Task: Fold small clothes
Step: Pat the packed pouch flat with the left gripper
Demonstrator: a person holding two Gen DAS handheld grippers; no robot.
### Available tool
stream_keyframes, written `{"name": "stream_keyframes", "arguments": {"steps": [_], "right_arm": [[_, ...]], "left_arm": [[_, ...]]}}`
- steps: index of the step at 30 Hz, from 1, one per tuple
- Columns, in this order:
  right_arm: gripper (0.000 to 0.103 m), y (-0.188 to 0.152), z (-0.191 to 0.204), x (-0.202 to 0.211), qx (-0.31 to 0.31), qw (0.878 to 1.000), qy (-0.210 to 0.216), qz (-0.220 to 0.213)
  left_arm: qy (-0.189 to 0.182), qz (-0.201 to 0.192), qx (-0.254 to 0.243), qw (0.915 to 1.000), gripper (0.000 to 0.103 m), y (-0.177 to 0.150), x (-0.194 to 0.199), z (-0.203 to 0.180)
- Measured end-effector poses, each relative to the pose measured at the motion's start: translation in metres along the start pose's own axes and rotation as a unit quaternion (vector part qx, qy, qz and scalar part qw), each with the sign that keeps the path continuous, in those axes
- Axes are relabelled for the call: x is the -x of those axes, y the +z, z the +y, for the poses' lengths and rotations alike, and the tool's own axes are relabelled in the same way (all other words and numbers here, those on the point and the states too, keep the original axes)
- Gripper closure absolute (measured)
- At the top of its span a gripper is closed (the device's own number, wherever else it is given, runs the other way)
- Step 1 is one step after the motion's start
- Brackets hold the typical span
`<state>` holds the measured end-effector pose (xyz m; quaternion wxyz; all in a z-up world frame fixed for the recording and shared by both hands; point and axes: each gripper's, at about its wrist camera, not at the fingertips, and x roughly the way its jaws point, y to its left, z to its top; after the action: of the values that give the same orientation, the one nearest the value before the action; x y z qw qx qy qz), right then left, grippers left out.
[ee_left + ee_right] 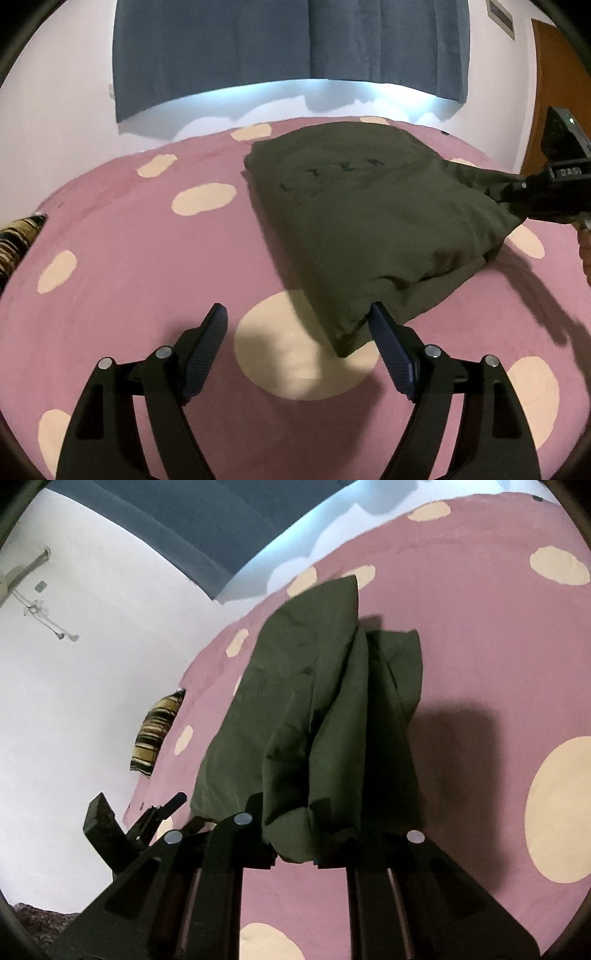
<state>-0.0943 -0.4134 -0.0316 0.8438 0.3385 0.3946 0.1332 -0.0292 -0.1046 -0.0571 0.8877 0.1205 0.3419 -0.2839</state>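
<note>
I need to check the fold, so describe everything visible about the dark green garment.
The dark green garment looks like soft matte cotton, with faint dark lettering on its top face. It lies partly folded, in layers, on the pink bedspread with cream spots. The right gripper is shut on one bunched corner, pulling it taut and off the bed. The left gripper stands open at the near corner, one finger against the cloth.

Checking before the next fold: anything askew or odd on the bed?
The dark olive green folded garment lies skewed. The right gripper pinches one bunched corner clear of the pink cream-spotted bedspread. The open left gripper holds nothing.
</note>
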Motion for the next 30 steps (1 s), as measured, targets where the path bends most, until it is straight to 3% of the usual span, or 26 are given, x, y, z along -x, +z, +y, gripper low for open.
{"name": "stream_keyframes", "arguments": {"steps": [7, 11, 21, 25, 27, 28, 29, 30], "right_arm": [[0.092, -0.023, -0.059, -0.019, -0.076, 0.997, 0.03, 0.014], [0.094, -0.032, -0.094, -0.032, -0.13, 0.988, 0.089, 0.01], [0.088, -0.03, -0.089, -0.03, -0.133, 0.986, 0.1, 0.009], [0.072, -0.03, -0.095, -0.025, -0.136, 0.984, 0.112, 0.021], [0.058, -0.028, -0.094, -0.015, -0.137, 0.984, 0.106, 0.028], [0.043, -0.025, -0.089, -0.005, -0.126, 0.988, 0.09, 0.022], [0.034, -0.02, -0.086, 0.002, -0.115, 0.99, 0.078, 0.014], [0.03, -0.015, -0.082, 0.006, -0.103, 0.992, 0.067, 0.007]], "left_arm": [[-0.042, 0.027, 0.037, 0.9981, 0.024, -0.004, -0.01, 0.011], [-0.044, 0.025, 0.027, 0.9984, 0.024, -0.005, -0.012, 0.008], [-0.079, 0.065, 0.076, 0.9918, 0.024, -0.011, -0.029, 0.021], [-0.091, 0.053, 0.059, 0.9927, 0.025, -0.013, -0.016, 0.021], [-0.112, 0.032, 0.051, 0.9919, 0.025, -0.014, 0.001, 0.025], [-0.12, 0.019, 0.048, 0.9914, 0.025, -0.012, 0.011, 0.028], [-0.129, 0.004, 0.048, 0.9904, 0.025, -0.008, 0.022, 0.033], [-0.133, -0.004, 0.052, 0.9898, 0.025, -0.004, 0.027, 0.037]]}}
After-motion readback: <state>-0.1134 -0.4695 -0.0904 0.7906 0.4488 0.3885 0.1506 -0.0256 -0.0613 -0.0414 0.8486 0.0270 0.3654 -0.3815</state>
